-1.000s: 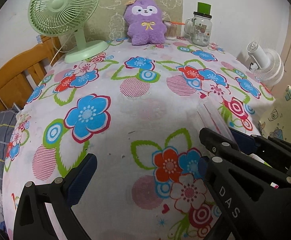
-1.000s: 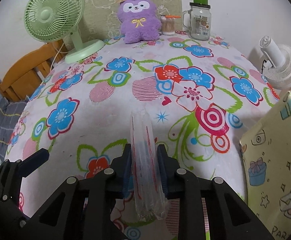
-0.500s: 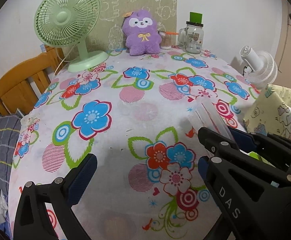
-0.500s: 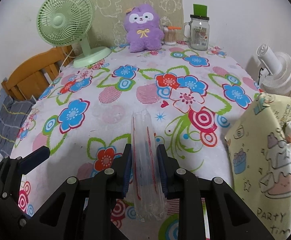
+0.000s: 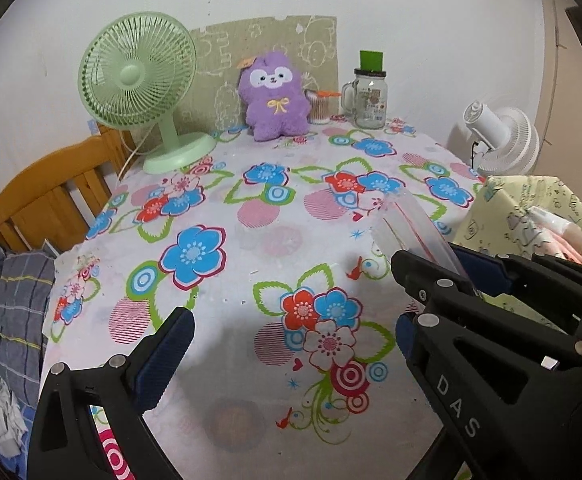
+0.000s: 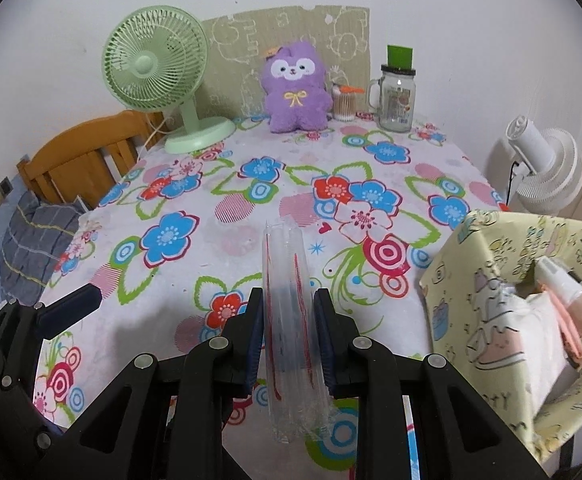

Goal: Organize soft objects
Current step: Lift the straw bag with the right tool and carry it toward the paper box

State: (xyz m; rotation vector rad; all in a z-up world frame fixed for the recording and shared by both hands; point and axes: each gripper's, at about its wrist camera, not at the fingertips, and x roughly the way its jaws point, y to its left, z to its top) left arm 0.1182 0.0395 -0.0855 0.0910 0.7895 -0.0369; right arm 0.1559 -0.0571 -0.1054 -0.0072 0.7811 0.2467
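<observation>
Right wrist view, nearest first: the right tool (image 6: 289, 334) is closed on a clear plastic packet with red lines (image 6: 291, 312), its pads pressing both sides about midway along, so the packet's far end sticks out forward over the flowered surface (image 6: 251, 208). The packet looks thin, light and crumply; I judge it will buckle if squeezed hard and may slip on its glossy film, so a hold near its middle, as here, seems soundest. To the left the left tool (image 5: 291, 328) is spread wide and has nothing between its fingers. Just to the right stands a yellow patterned bag (image 6: 503, 280), mouth open, with white and pink soft things inside; it seems the likely home for the packet. Farther back at the wall sits a purple plush toy (image 6: 296, 88), soft and squashy, probably best taken around its body. Beside it are a green fan (image 6: 159, 68) and a glass jar mug (image 6: 397, 100)
</observation>
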